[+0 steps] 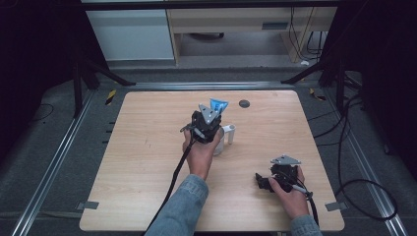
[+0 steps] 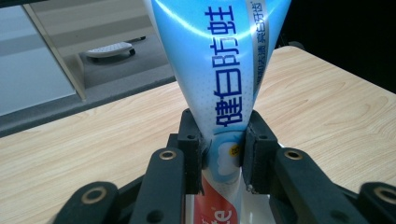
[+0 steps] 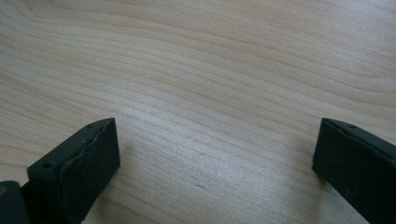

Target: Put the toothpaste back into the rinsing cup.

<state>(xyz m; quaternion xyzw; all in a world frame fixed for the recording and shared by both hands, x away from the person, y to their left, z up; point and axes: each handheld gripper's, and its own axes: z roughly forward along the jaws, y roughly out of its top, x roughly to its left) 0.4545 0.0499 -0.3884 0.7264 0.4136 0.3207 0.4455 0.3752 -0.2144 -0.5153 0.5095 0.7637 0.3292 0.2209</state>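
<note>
My left gripper (image 2: 223, 151) is shut on a blue, white and red toothpaste tube (image 2: 219, 70), whose flat crimped end points up and away from the camera. In the high view the left gripper (image 1: 206, 123) is near the table's middle, and the tube's blue end (image 1: 218, 104) sticks out beyond it. A white holder (image 1: 227, 133) stands just right of that gripper, partly hidden by the hand. My right gripper (image 1: 265, 182) rests low at the front right of the table. In its own view the right gripper (image 3: 215, 149) stands open over bare wood, with nothing between its jaws.
The wooden table (image 1: 147, 147) has a small dark round cap (image 1: 244, 103) near its back edge. Cables (image 1: 354, 187) trail over the floor on the right. White cabinets (image 1: 133, 34) stand beyond the table.
</note>
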